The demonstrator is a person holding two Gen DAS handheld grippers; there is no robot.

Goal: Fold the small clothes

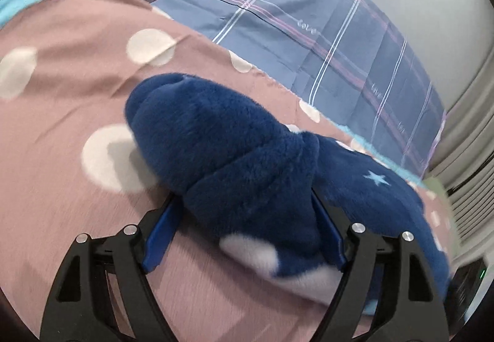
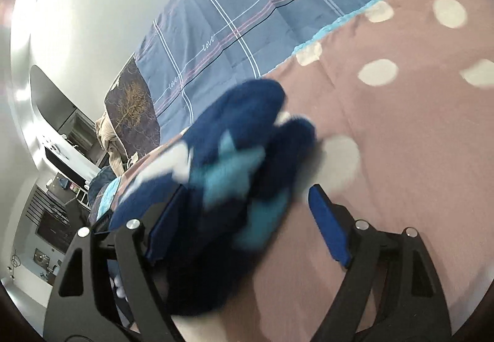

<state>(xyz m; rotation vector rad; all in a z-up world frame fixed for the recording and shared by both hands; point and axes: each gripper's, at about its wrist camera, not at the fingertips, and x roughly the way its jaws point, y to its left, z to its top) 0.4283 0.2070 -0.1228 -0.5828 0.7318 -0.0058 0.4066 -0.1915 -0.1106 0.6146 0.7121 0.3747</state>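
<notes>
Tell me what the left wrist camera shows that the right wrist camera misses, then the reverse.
Only the left wrist view shows the slatted white panel at the right edge and a small pale star on the fleece.

Only the right wrist view shows the shelves with clutter at the left and large light blue patches on the fleece.

Both show the navy fleece garment bunched between open fingers, the pink polka-dot sheet, the blue plaid cover and the tree-print cushion.
</notes>
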